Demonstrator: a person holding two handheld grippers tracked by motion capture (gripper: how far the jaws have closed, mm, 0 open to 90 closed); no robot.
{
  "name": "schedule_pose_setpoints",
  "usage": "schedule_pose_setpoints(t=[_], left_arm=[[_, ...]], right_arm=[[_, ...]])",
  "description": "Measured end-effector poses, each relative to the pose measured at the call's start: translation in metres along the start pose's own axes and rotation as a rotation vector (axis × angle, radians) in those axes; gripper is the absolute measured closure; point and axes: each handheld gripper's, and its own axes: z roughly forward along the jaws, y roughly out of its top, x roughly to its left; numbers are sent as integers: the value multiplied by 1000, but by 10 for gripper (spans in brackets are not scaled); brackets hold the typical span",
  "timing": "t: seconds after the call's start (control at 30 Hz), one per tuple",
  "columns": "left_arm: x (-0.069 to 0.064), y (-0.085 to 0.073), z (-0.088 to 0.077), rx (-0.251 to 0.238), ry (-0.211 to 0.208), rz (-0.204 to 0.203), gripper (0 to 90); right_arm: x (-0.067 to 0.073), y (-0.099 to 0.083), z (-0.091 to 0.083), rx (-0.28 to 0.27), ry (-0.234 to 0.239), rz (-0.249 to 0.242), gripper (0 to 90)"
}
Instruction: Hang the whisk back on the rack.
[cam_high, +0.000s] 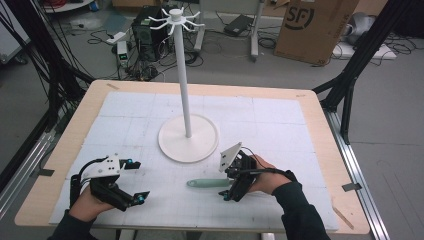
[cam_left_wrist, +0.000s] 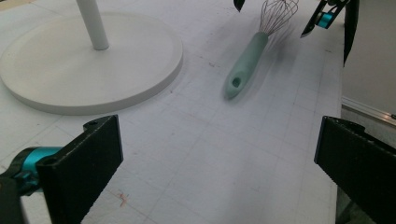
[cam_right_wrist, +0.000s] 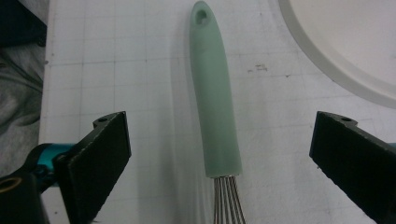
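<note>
A whisk with a mint-green handle (cam_high: 207, 183) lies flat on the white gridded mat (cam_high: 280, 130), in front of the stand's base. My right gripper (cam_high: 227, 192) hovers over its wire end, open. In the right gripper view the handle (cam_right_wrist: 212, 93) runs away from me between the jaws, and both pads of the gripper (cam_right_wrist: 219, 158) stand well clear of it. My left gripper (cam_high: 137, 181) rests open at the mat's near left with nothing between its jaws. In the left gripper view the open gripper (cam_left_wrist: 219, 172) faces the whisk (cam_left_wrist: 245, 65), with the right gripper (cam_left_wrist: 280, 11) above the wires.
A white hook stand rises from a round base (cam_high: 172, 142) at the mat's middle; its pole (cam_high: 184, 85) carries several hooks on top. The base edge (cam_right_wrist: 350, 42) is close to the whisk's handle end. Cables, a cardboard box and frame legs sit beyond the table.
</note>
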Motion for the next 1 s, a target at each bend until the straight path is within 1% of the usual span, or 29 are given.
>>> schedule_pose_setpoints(t=[0.03, 0.07, 0.1, 0.17, 0.2, 0.23, 0.33, 0.43, 0.57, 0.73, 0.77, 0.8, 0.83, 0.87, 0.97, 1.0], left_arm=[[0, 0, 0, 0, 0, 0, 17], [0, 0, 0, 0, -1, -1, 16], [0, 0, 0, 0, -2, -1, 17], [0, 0, 1, 2, -1, 0, 17], [0, 0, 1, 3, -3, 0, 17], [0, 0, 1, 3, -2, -2, 17], [0, 0, 1, 2, -2, -2, 17], [0, 0, 0, -1, -1, -2, 17], [0, 0, 0, -6, -6, -4, 17], [0, 0, 0, -5, -9, -2, 17], [0, 0, 0, -7, -9, -4, 17], [0, 0, 0, -10, -12, -5, 17], [0, 0, -1, -10, -10, -4, 17], [0, 0, -1, -13, -10, -6, 17], [0, 0, -1, -11, -12, -4, 17], [0, 0, 0, -11, -15, -4, 17]], right_arm=[[-1, 0, 2, 3, 0, -4, 45], [0, 0, 2, 14, 1, 7, 49], [-1, 0, 3, 22, 5, 7, 58], [-1, 1, 6, 39, 5, 0, 90], [-2, 1, 7, 48, 2, -15, 117], [-1, 1, 8, 67, 10, -14, 138], [0, 3, 13, 92, 10, -21, 162], [0, 6, 16, 127, 0, -29, 234], [-1, 7, 20, 159, -8, -35, 312], [-2, 7, 23, 175, 10, -39, 395], [-2, 8, 23, 178, 12, -40, 415], [-2, 8, 22, 180, 5, -46, 439], [-2, 8, 22, 182, 14, -44, 466], [-2, 8, 22, 185, 16, -38, 479], [-2, 8, 23, 183, 19, -43, 503], [-1, 8, 23, 183, 9, -41, 506]])
